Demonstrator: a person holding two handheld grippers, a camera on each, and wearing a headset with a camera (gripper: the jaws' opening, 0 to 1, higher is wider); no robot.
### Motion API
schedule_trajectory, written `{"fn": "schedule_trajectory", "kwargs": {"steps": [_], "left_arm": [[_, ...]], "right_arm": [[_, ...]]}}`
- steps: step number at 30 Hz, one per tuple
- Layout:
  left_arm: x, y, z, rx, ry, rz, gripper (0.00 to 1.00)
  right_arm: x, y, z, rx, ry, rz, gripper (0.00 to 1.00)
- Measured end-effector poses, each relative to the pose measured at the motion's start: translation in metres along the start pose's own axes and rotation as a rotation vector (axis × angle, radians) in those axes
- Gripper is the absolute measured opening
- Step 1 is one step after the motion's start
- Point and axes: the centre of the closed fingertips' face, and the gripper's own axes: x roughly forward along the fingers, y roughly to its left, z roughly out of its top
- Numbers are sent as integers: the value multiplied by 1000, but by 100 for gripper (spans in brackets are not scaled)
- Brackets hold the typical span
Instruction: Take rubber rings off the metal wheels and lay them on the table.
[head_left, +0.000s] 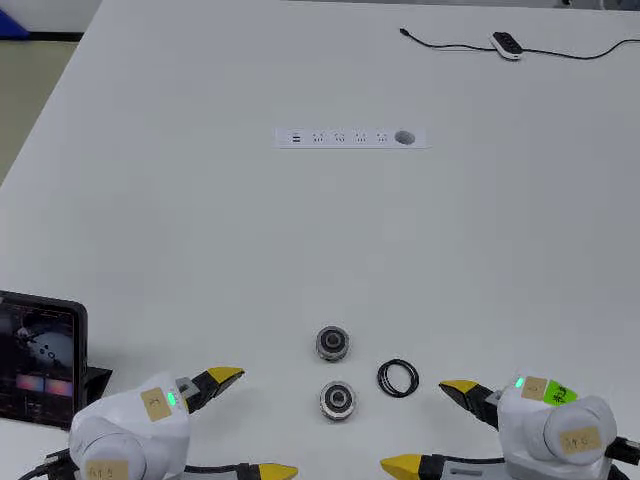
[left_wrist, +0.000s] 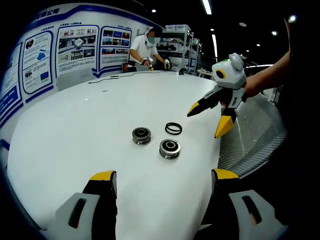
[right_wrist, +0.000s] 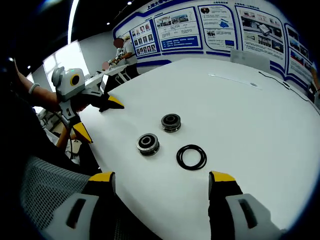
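The left hand-held gripper (head_left: 250, 423) and the right hand-held gripper (head_left: 428, 425) are both spread wide and empty, low over the near edge of the white surface (head_left: 200, 220). Between them lie the near metal wheel (head_left: 338, 399) and the far metal wheel (head_left: 332, 343), flat and apart. Just right of the wheels, the black rubber rings (head_left: 398, 378), apparently two overlapping, rest on the surface. That removal looks complete. Whether either dark wheel groove holds another ring cannot be told.

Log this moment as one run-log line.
left gripper open, empty | right gripper open, empty | far metal wheel, near metal wheel untouched | rubber rings loose on table
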Motion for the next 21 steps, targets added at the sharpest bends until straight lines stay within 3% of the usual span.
{"fn": "schedule_trajectory", "kwargs": {"steps": [3,11,21], "left_arm": [[-3,-1,0,-3,-10,3,79],[-5,-1,3,-3,-44,19,79],[-7,1,1,-23,-64,48,91]], "right_arm": [[-1,1,-2,-25,6,-14,79],[-6,-1,12,-76,-59,-54,84],[-7,1,3,-82,-48,-57,90]]}}
